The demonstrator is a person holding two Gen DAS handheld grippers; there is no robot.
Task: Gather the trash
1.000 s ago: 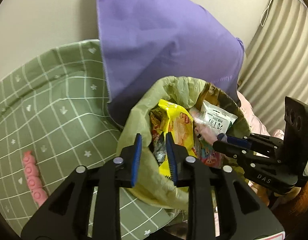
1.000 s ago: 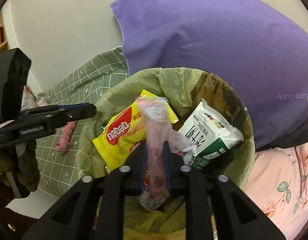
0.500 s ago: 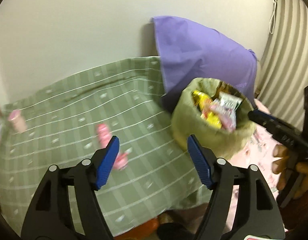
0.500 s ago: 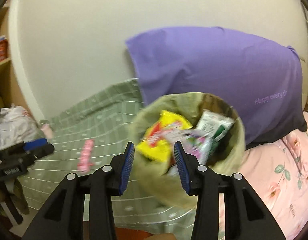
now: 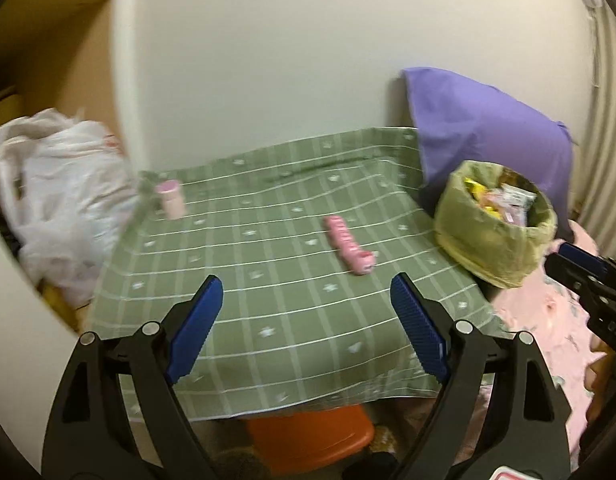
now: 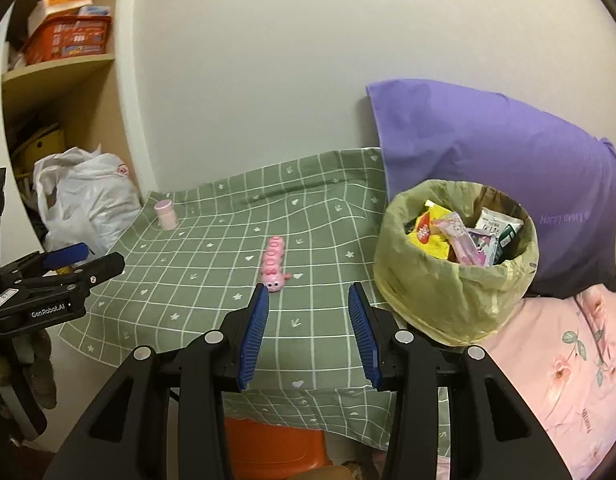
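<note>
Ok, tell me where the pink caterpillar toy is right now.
The pink caterpillar toy lies mid-frame in the right wrist view on the green checked cloth, left of the lined trash bin and just beyond the open right gripper.

This is a home bedroom. At the right of the frame a large purple fabric pillow (image 6: 496,168) leans on the plain cream wall, above a pink floral bedsheet (image 6: 568,360) at lower right. A green checked cloth (image 6: 227,248) covers the low surface in the middle. In the upper left, a wooden shelf (image 6: 55,68) holds an orange plastic basket (image 6: 67,38) of household goods, with a crumpled white plastic bag (image 6: 83,200) below it.
</note>
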